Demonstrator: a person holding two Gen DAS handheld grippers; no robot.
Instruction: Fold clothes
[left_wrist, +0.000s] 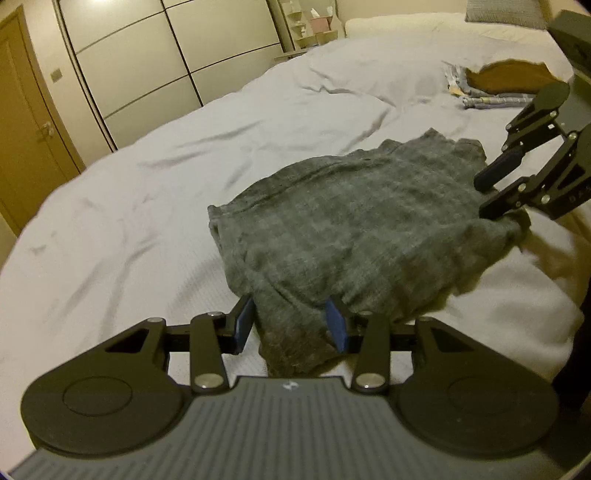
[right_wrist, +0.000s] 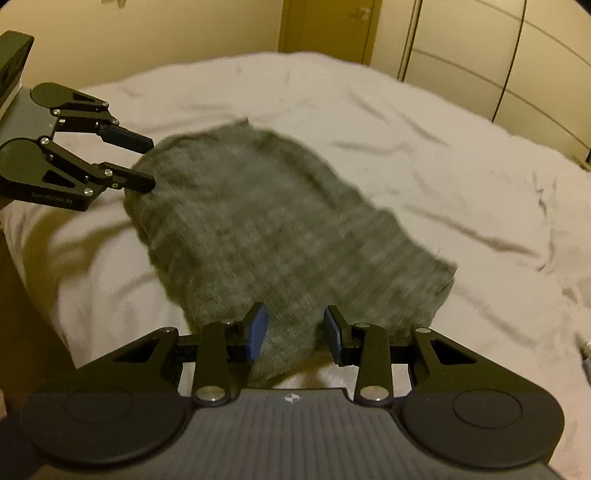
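From the left wrist camera, the left claw (left_wrist: 291, 325) sits at six o'clock, its blue pads partly apart with a bunched corner of the grey knitted garment (left_wrist: 354, 229) gathered between them; the cloth fills the gap and hangs below the pads, so the claw has hold of it. The garment spreads from there toward one o'clock across the white bed (left_wrist: 155, 177), lifted a little at its near edge. At three o'clock the right claw (left_wrist: 495, 192) comes in from the frame's edge, its fingers partly apart and closed on the garment's far corner. At one o'clock, well apart from the garment, a folded pile with a brown cloth (left_wrist: 502, 79) on top lies on the bed. A wardrobe (left_wrist: 166, 55) stands at eleven o'clock.

From the right wrist camera, the right claw (right_wrist: 295, 334) is at six o'clock, pads partly apart, gripping a fold of the grey garment (right_wrist: 266, 221) that fills the space between them. The garment, blurred, stretches toward ten o'clock, where the left claw (right_wrist: 149, 164) pinches its other corner between half-spread fingers. The bed's (right_wrist: 443, 166) wrinkled sheet surrounds it.
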